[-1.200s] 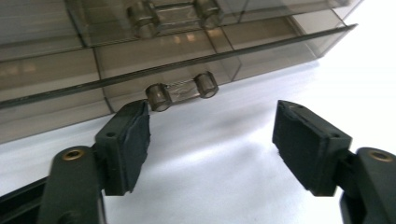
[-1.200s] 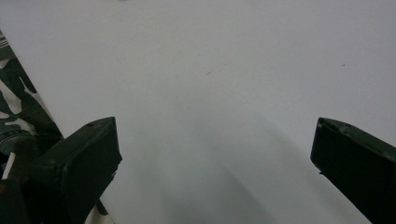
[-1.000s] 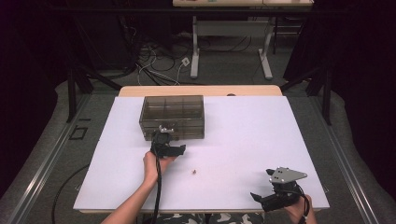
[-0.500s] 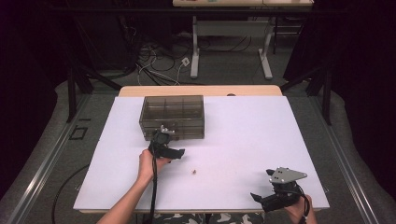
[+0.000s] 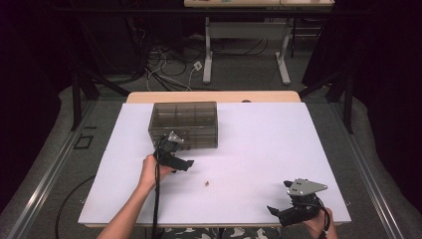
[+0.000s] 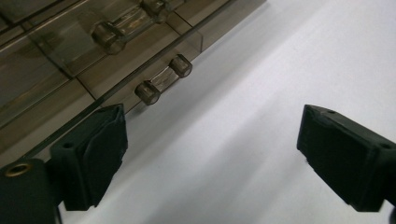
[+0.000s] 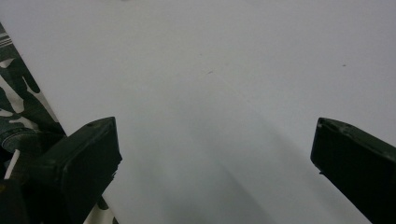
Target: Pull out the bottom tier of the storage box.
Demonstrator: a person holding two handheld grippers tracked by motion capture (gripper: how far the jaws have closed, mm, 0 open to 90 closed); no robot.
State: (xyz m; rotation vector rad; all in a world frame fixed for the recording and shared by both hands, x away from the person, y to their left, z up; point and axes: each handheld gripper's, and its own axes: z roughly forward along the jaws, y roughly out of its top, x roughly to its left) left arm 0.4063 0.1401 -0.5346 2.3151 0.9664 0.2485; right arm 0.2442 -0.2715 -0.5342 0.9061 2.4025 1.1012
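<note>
**Left jaws opening at the drawer box, right gripper parked near the edge**

Nearest to me, I have the right gripper (image 5: 294,210) low over the near right corner of the white table (image 5: 259,139). Its jaws stand wide apart, and in the right gripper view I see bare white tabletop between them, with a patch of camouflage cloth (image 7: 14,100) past the table edge.

A little farther in, left of centre, a small brown object (image 5: 207,183) lies alone on the white surface, apart from both grippers. I cannot tell what it is.

Beyond that, I hold the left gripper (image 5: 171,149) in my left hand (image 5: 151,168), right at the near face of the smoky drawer box (image 5: 184,122). Its jaws have just been opening and now stand wide, with nothing pressed between them. In the left gripper view, one pad (image 6: 95,156) sits just beside the lower edge of the box, close below a drawer handle (image 6: 163,79), a clear bar between two round studs. A second handle (image 6: 128,23) shows on the drawer above it.

The box stands on the far left part of the table, near its far edge.
</note>
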